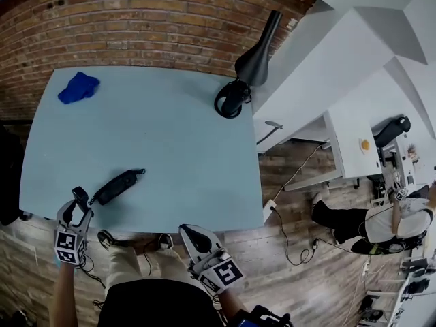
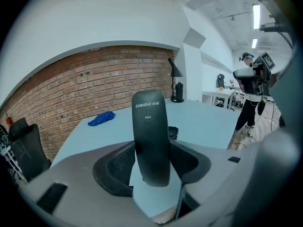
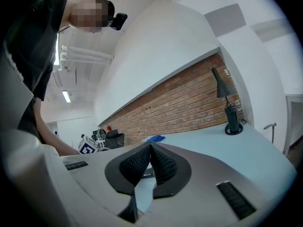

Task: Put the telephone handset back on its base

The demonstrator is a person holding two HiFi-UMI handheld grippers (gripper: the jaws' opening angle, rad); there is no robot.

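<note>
Your right gripper (image 1: pixel 194 237) hangs closest, off the table's near edge above your lap. Its ridged pads are pressed together with nothing between them. Beyond it spreads the pale blue table (image 1: pixel 170 155), set against a brick wall (image 1: pixel 136 19). A black desk lamp (image 1: pixel 255 56) stands at the far right corner. The black telephone handset (image 1: pixel 117 187) is near the front left corner, angled toward the far right. Your left gripper (image 1: pixel 75 206) has its jaws spread wide around the near end, with the pads against both sides. A crumpled blue cloth (image 1: pixel 78 87) lies at the far left corner, well apart.
</note>
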